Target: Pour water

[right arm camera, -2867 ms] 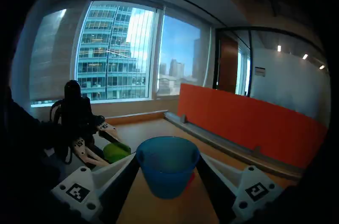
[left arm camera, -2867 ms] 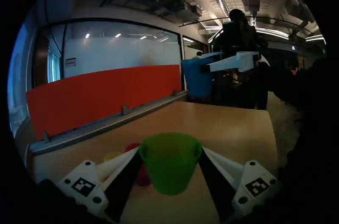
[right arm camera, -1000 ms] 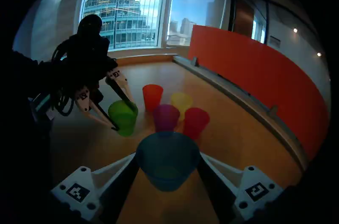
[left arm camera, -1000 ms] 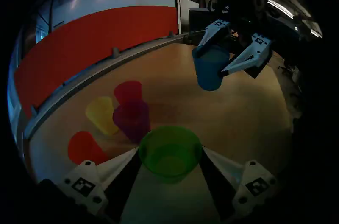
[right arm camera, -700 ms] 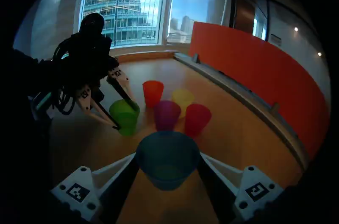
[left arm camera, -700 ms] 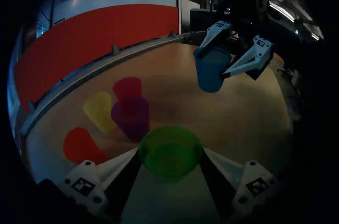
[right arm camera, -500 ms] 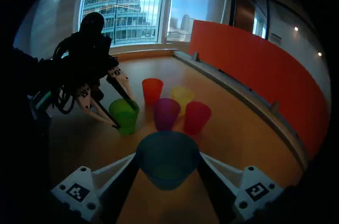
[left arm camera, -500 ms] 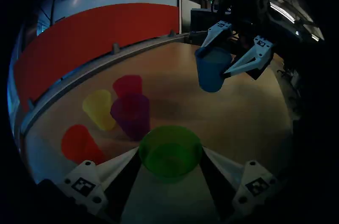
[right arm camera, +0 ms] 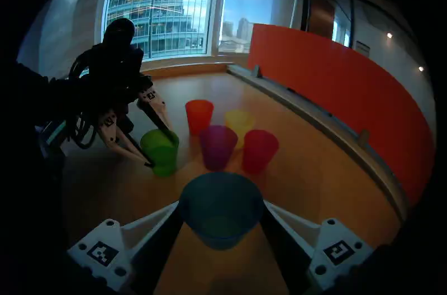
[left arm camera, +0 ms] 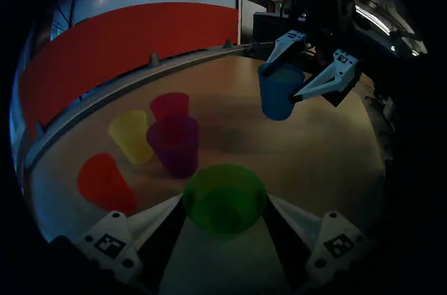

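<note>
Blue cup (right arm camera: 220,208): held upright, rim up, between the two fingers of the right tool (right arm camera: 220,201). In the left gripper view it is seen raised above the table (left arm camera: 313,144), well apart from the other cups.
Right tool: clamped on the blue cup, with one finger pressed against each side.
Green cup (left arm camera: 224,201): gripped upright by the left tool (left arm camera: 224,197), low over the table (whether it touches the surface cannot be told).
Left tool: closed on the green cup from both sides.
Contents: whether either cup holds water cannot be made out.
Cups on the table: four are stood close together near the green cup. In the right gripper view a purple cup (right arm camera: 217,147) and a red cup (right arm camera: 259,150) are seen side by side in front. An orange cup (right arm camera: 199,115) and a yellow cup (right arm camera: 239,123) are seen behind them.
Surroundings: an orange partition (right arm camera: 346,88) is set along one edge of the table. A window (right arm camera: 167,4) onto tall buildings is seen beyond.
</note>
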Action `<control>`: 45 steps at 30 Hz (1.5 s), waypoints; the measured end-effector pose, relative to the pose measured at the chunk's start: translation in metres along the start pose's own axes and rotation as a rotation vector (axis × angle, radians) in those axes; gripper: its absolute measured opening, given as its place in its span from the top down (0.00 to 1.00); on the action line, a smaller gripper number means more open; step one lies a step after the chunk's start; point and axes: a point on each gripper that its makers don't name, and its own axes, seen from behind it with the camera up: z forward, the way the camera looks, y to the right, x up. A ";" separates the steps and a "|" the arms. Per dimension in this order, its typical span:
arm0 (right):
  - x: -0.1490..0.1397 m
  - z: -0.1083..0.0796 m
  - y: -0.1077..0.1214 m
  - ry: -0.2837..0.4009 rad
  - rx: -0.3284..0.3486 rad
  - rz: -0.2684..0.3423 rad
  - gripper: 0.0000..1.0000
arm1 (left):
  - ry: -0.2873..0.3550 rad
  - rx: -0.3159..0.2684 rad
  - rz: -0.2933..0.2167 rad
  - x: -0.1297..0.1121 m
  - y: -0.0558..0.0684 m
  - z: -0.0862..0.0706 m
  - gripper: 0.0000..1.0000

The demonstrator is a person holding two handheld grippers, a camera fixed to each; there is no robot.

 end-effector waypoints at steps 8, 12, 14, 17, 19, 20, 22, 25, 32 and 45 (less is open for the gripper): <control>-0.003 0.002 -0.002 -0.004 0.001 0.000 0.08 | 0.000 -0.003 -0.015 -0.004 0.000 -0.002 0.12; -0.003 0.003 -0.003 -0.006 -0.001 -0.001 0.08 | -0.009 -0.004 -0.009 -0.006 0.001 -0.001 0.12; -0.003 0.003 -0.003 -0.005 -0.002 -0.002 0.08 | -0.019 -0.003 -0.007 -0.008 0.001 0.000 0.11; -0.004 0.002 -0.004 -0.005 -0.001 -0.001 0.08 | -0.036 -0.003 -0.004 -0.013 0.002 0.002 0.10; -0.005 0.003 -0.004 -0.006 -0.002 0.000 0.08 | -0.042 -0.001 0.001 -0.015 0.002 0.002 0.10; -0.006 0.003 -0.004 -0.006 -0.002 0.001 0.08 | -0.044 0.000 0.003 -0.016 0.002 0.002 0.09; -0.008 0.004 -0.004 -0.007 -0.002 0.004 0.08 | -0.048 0.007 0.008 -0.017 0.001 0.001 0.09; -0.010 0.005 -0.005 -0.008 -0.001 0.010 0.08 | -0.053 0.015 0.012 -0.018 -0.001 -0.002 0.08; -0.018 0.012 -0.008 -0.010 0.004 0.019 0.08 | -0.067 0.029 0.011 -0.024 -0.003 -0.009 0.06; -0.041 0.028 -0.016 -0.031 0.021 0.051 0.08 | -0.072 0.065 -0.001 -0.036 -0.009 -0.028 0.05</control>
